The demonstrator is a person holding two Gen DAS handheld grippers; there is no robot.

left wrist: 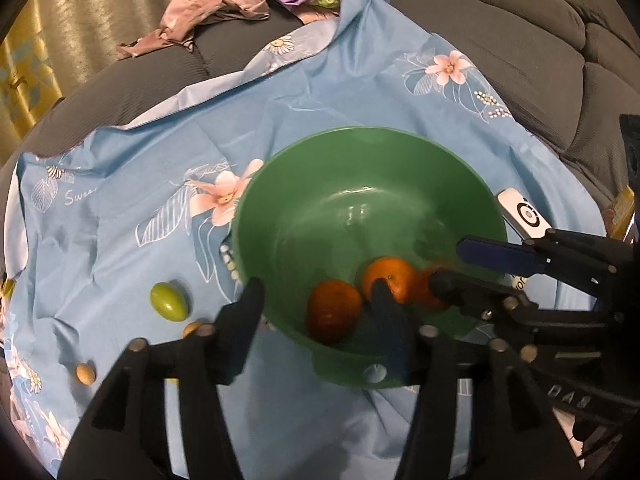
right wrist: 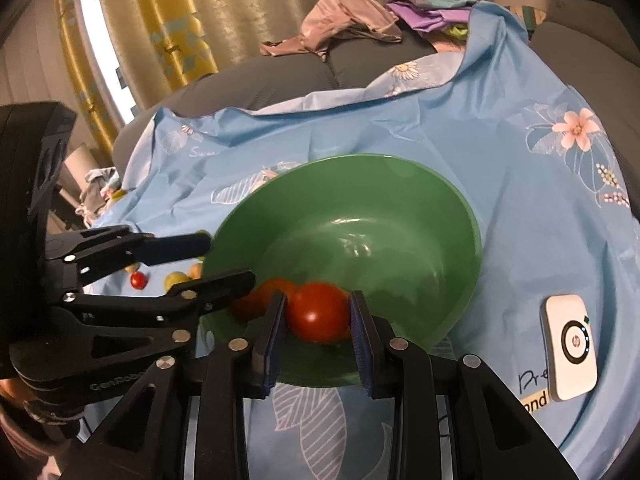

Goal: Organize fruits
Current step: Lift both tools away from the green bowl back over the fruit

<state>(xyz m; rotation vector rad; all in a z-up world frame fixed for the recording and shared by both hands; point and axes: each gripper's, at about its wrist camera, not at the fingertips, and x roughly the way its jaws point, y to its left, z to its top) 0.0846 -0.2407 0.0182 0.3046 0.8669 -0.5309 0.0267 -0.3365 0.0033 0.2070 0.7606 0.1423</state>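
A green bowl [left wrist: 360, 184] stands on a blue floral cloth [left wrist: 152, 160]; it also shows in the right wrist view [right wrist: 400, 208]. Two orange fruits [left wrist: 334, 314] lie in it near the front wall. My right gripper [right wrist: 318, 312] is shut on a red tomato [right wrist: 316, 312] just over the bowl's near side; in the left wrist view it [left wrist: 448, 264] reaches in from the right. My left gripper [left wrist: 316, 300] is open and empty, its jaws straddling the bowl's near rim. A green fruit [left wrist: 168, 302] and small yellowish fruits [left wrist: 86, 374] lie left of the bowl.
A white HP device [right wrist: 572, 346] lies on the cloth right of the bowl. A small red fruit [right wrist: 138, 280] and yellow ones [right wrist: 176, 280] lie left of the bowl. Clothes [left wrist: 216, 4] are piled on the grey sofa [left wrist: 520, 40] behind.
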